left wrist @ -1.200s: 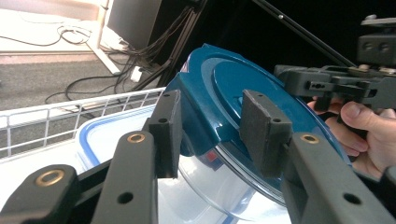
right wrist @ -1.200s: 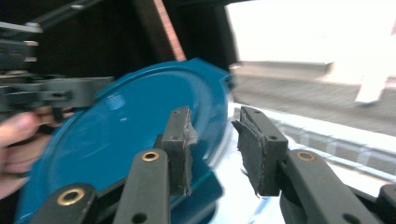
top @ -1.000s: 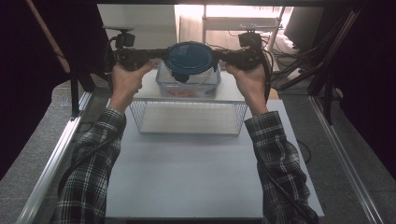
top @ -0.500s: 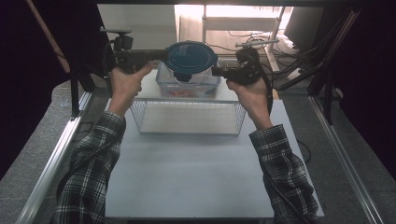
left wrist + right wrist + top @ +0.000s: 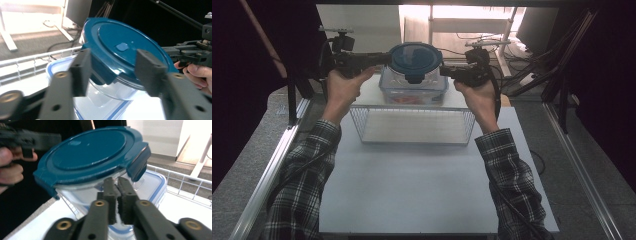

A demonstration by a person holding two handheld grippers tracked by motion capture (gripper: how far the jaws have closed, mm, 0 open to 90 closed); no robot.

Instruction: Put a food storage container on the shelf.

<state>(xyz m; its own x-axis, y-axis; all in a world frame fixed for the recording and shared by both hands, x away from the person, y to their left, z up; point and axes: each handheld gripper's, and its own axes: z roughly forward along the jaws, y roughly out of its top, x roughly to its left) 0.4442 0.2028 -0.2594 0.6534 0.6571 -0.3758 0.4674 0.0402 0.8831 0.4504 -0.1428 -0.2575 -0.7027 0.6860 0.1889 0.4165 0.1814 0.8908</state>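
The white tabletop (image 5: pixel 422 195) runs up from the near edge, and both of the person's forearms, in checked sleeves, reach forward over it. Toward its far end stands a wire basket (image 5: pixel 412 125), and just behind that sits a clear box (image 5: pixel 414 90) with a blue-rimmed lid, something reddish showing through its wall.

Above the box hangs a round glass bowl (image 5: pixel 117 87) closed by a dark teal lid (image 5: pixel 415 58), tilted rather than level, with the two hands on either side of it. In the right tool's view the bowl's clear wall (image 5: pixel 85 195) and the lid's latches hang directly over the box, the basket's wire rim behind it.

The left tool (image 5: pixel 382 57) comes in from the left at lid height. Its jaws have just been opening. In its own view they stand apart on either side of one of the lid's latches; that latch and the bowl's rim lie between them, and whether the pads press on it I cannot tell.

The right tool (image 5: pixel 447 72) comes in from the right. In its own view its two jaws are nearly together, only a thin slit between the pads, their tips at the bowl's wall just under the lid; what they pinch there is hidden.
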